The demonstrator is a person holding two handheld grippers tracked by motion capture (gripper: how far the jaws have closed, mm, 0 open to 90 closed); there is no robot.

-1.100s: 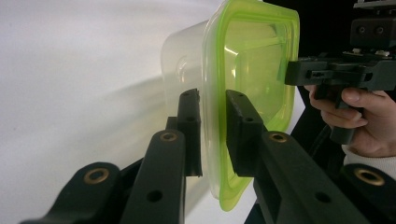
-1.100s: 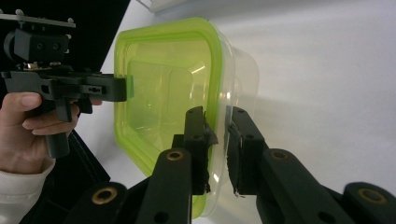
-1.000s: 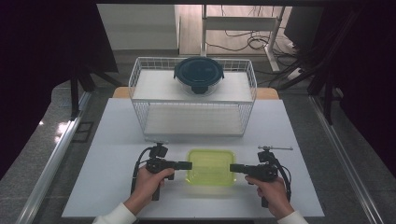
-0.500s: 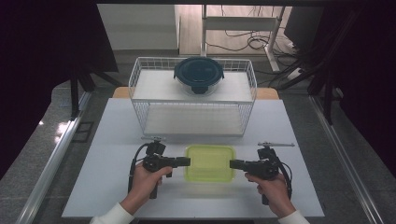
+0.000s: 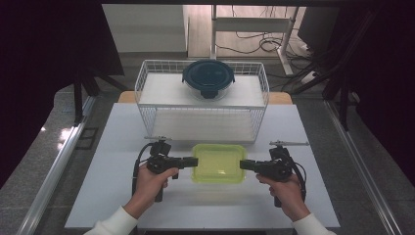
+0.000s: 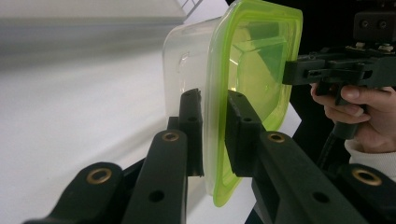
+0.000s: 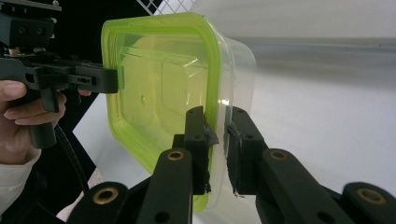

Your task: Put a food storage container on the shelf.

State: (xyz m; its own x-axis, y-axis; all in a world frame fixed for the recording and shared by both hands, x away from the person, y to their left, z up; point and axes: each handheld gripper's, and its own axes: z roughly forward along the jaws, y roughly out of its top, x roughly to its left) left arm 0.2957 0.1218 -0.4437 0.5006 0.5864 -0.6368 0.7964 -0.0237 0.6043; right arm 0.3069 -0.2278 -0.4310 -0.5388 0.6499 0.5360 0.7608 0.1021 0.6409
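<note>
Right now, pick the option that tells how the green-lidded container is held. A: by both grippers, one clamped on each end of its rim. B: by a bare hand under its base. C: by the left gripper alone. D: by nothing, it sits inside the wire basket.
A: the left gripper and the right gripper each pinch an opposite end of the green-lidded container, with the jaws closed on its rim in both gripper views.

Lab: white table (image 5: 122, 196) (dark curtains (image 5: 49, 49), loose floor cables (image 5: 254, 46)).
</note>
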